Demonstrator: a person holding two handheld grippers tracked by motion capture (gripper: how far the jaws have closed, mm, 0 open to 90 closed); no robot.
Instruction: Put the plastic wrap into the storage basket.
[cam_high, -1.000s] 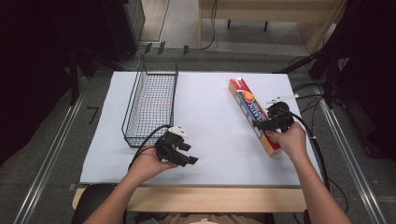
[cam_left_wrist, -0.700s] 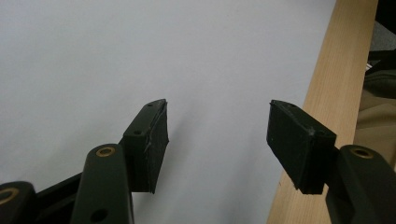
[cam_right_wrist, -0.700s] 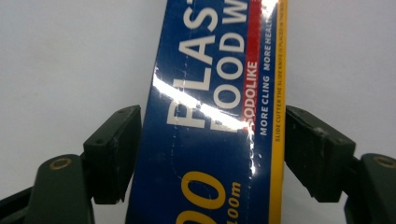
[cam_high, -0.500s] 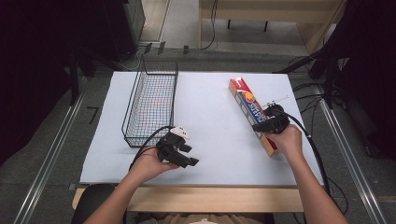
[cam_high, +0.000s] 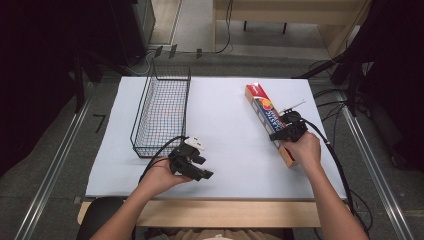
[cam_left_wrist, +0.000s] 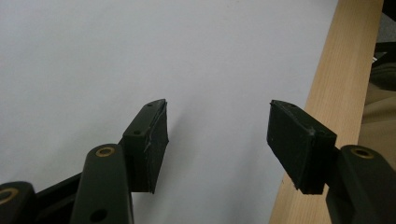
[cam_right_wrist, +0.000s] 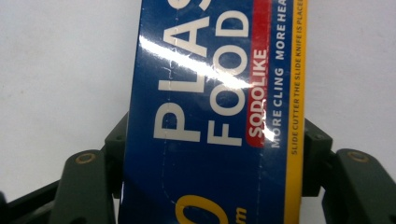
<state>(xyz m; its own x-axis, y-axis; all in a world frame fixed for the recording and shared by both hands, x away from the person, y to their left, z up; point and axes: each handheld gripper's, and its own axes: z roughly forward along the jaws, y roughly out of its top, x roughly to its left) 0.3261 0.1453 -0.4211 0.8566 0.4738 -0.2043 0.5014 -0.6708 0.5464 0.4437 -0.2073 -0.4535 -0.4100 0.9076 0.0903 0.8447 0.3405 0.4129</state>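
Right hand-held gripper (cam_high: 286, 129) has slid a little down the box (cam_high: 265, 116) toward its near end since a second ago, and now straddles the box's width; left hand-held gripper (cam_high: 192, 162) unchanged, resting at the near edge of the surface (cam_high: 230, 160), just off the near end of the basket (cam_high: 162, 112). Right gripper view: both jaws sit flush against the long sides of the box (cam_right_wrist: 215, 116), one on the blue edge, one on the yellow strip, so it is clamped on the box, or very nearly so. Box lies flat on the right half of the surface, angled, well apart from the basket. Left jaws stand wide apart over bare surface (cam_left_wrist: 93, 56), holding nothing. Judgement: step in hand is securing the box for a lift, likely toward the basket. Grip is nearer the box's close end than its middle, so the far end may droop; squeeze firmly but without crushing the cardboard, lift level and slowly, keep the wrist square to the box. If it tips, set down and regrip nearer the middle
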